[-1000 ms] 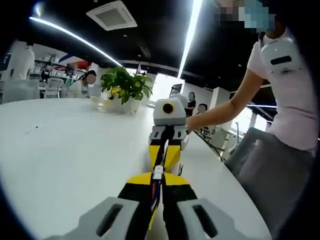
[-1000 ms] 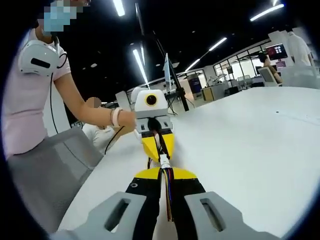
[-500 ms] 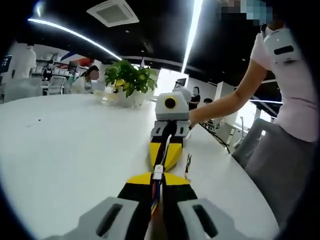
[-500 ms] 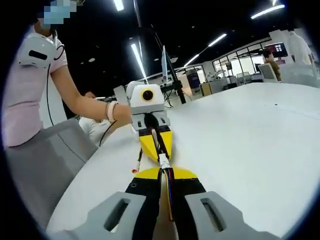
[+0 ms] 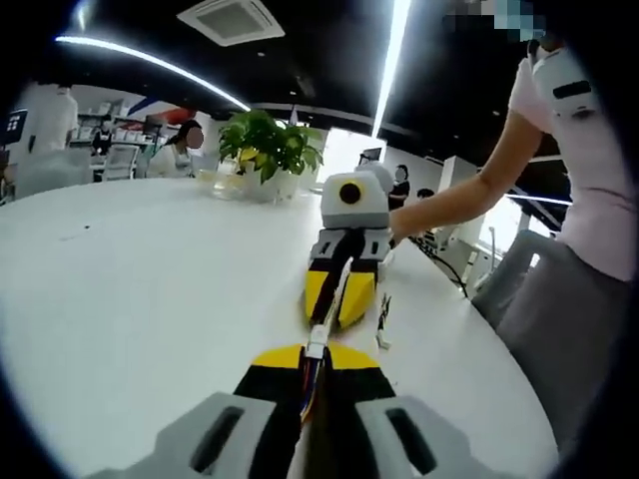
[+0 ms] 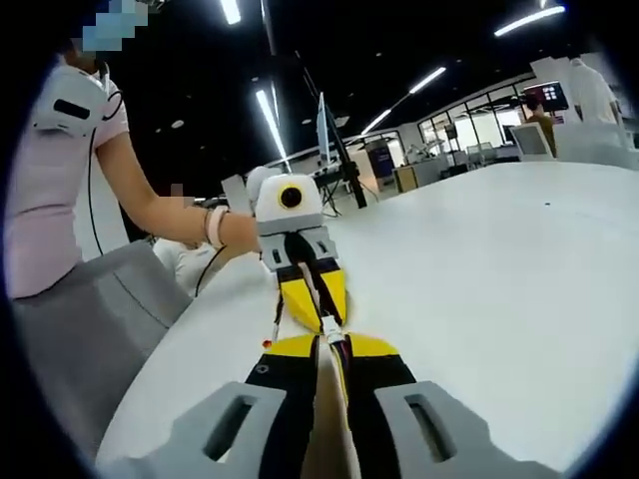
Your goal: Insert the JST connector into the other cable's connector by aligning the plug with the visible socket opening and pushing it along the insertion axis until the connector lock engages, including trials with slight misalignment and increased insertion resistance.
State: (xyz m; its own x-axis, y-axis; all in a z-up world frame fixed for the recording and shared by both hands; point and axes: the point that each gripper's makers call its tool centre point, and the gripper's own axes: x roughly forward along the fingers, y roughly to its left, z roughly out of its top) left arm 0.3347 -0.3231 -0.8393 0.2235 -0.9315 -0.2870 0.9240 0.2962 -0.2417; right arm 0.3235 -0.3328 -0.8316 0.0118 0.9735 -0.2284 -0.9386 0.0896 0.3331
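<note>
Over the white table, the left gripper and right gripper face tip to tip, keeping plug and socket on 1 insertion axis. Each has its 2 jaws pinched on a cable, and the white JST connector sits between the tips. Whether its lock has engaged is too small to tell.

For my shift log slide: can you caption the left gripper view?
Left gripper and right gripper meet tip to tip above the white table, each shut on a cable, white connectors joined between them.

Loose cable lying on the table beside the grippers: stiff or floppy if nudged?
Likely floppy: the loose cable is thin and lies slightly bent on the white table. Probably very light, so a nudge would slide it rather than roll it. Its small end plug looks rigid.
</note>
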